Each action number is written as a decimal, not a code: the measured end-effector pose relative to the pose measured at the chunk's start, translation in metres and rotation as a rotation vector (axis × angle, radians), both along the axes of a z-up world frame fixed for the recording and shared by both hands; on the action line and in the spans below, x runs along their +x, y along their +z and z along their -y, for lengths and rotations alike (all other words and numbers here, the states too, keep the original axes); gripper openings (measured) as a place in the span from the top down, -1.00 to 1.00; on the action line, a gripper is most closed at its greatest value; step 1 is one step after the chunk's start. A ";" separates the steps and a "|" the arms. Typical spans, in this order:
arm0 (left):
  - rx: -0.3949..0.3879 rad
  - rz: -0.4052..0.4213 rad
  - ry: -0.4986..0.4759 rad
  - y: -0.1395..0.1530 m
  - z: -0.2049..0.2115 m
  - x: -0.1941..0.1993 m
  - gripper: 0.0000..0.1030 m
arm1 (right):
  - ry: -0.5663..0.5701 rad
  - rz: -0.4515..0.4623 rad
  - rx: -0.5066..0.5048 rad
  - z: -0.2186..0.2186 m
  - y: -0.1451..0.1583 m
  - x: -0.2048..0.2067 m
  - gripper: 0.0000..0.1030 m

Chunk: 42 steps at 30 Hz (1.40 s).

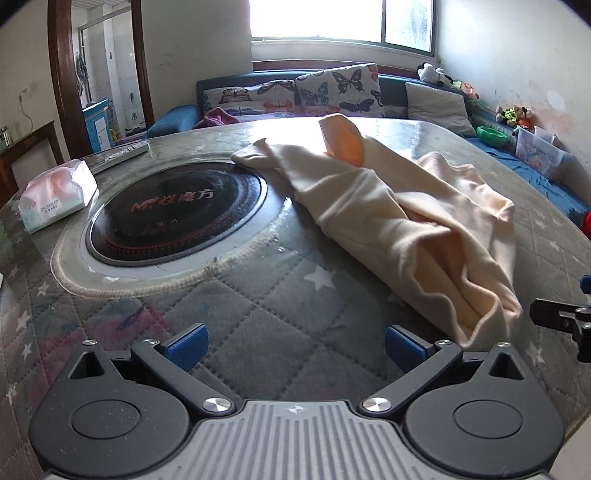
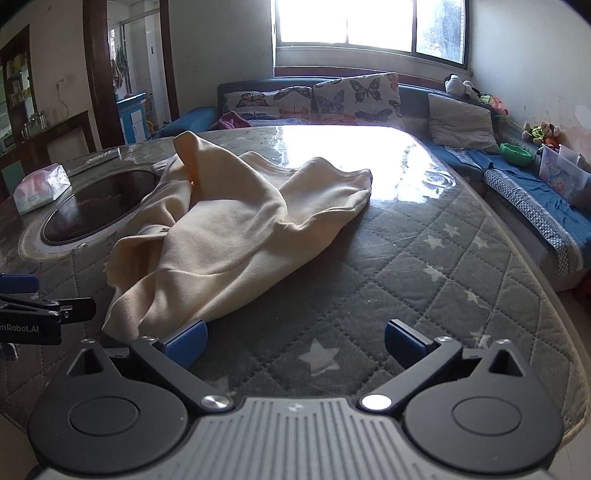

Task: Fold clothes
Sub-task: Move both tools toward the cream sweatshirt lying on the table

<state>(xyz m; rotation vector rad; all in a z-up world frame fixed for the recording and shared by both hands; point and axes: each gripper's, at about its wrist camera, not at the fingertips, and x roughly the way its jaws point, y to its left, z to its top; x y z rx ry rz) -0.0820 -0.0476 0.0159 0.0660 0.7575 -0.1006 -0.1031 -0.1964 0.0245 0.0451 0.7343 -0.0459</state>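
nearest to me, both pairs of tongs hang low over the quilted tabletop [image 2: 424,258], each spread wide with nothing between the blue pads. my left tongs [image 1: 295,345] sit just left of the garment's near end, and my right tongs [image 2: 295,343] sit just right of that same end, its left pad [image 2: 186,341] right at the hem, though i cannot tell whether it touches. i judge they flank the cloth this way so each can take a corner of the near edge.

the cream garment [image 2: 229,229] is the landmark. it lies bunched on the tabletop, not flat and not in a neat fold: ridges run along it, one flap is thrown over the middle, and a cuff or sleeve end [image 1: 341,138] stands up at the far side with light glowing through it. the heap looks loose because nothing pins it.

left of the garment is the round black cooktop [image 1: 177,212] set into the tabletop, and the garment's far left tip rests on its rim. farther left of the garment lies a tissue pack [image 1: 55,194].

beyond the garment the bare tabletop glares under the window [image 2: 369,22], and behind that a sofa carries butterfly cushions [image 2: 354,96].

as a judgement: the folding is not done, since the cloth lies crumpled; it needs spreading flat before any clean fold.
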 end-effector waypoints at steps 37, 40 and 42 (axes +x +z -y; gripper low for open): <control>0.041 0.013 -0.030 0.008 0.019 -0.023 -1.00 | 0.048 0.001 0.001 -0.016 0.003 -0.016 -1.00; 0.042 0.012 -0.035 0.008 0.020 -0.023 -1.00 | 0.050 0.000 0.001 -0.017 0.003 -0.015 -1.00; 0.044 0.012 -0.039 0.008 0.021 -0.023 -1.00 | 0.052 -0.001 0.002 -0.017 0.003 -0.015 -1.00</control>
